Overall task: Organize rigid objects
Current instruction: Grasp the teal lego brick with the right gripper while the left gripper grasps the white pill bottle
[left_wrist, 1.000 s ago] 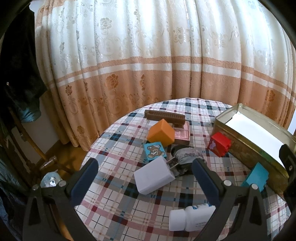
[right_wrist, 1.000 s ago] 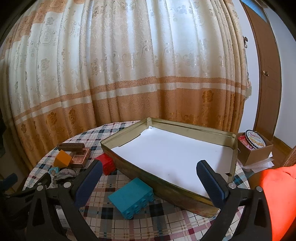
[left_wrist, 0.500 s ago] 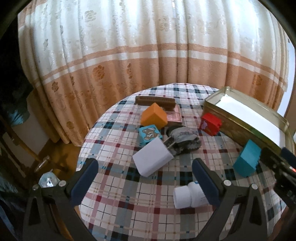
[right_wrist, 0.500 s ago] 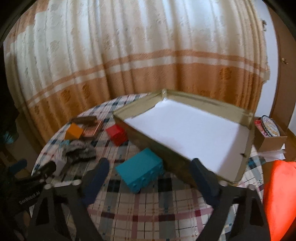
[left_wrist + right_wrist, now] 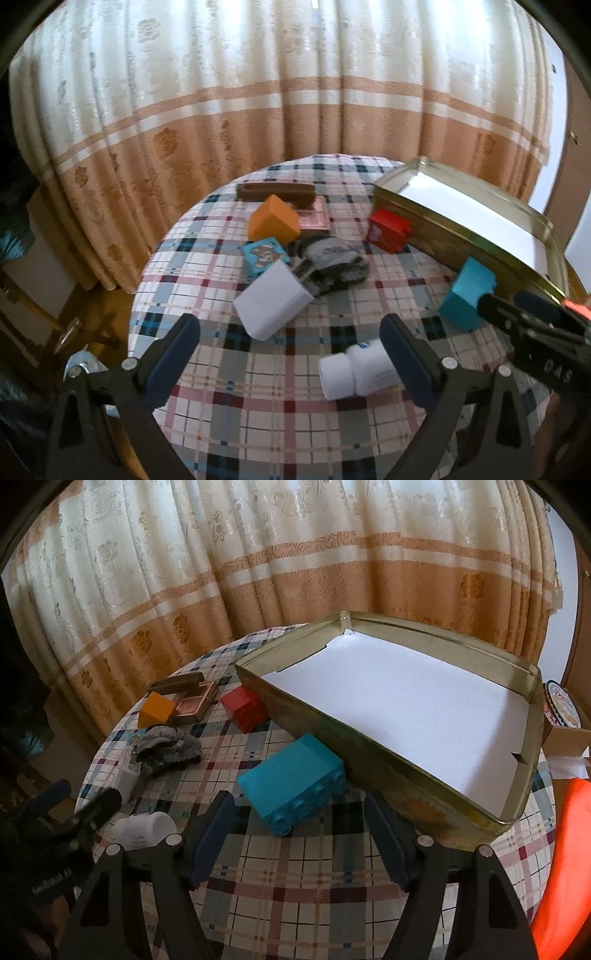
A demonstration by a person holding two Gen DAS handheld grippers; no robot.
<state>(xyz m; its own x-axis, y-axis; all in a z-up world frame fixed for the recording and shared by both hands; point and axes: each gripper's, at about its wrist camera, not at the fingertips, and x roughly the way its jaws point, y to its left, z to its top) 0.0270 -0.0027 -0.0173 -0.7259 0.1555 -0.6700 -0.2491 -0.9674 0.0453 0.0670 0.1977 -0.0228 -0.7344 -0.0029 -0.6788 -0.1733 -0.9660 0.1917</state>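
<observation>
Teal brick: hard, light plastic by the look, smooth flat sides, studs facing the camera. Best taken across its two long flat faces, I judge; corners could slip. Lies on the tablecloth touching the tin's near wall. Right tongs just short of it, jaws closing, nothing between the pads. Left tongs wide open, empty, well apart from the tin, bottle by one finger.
</observation>
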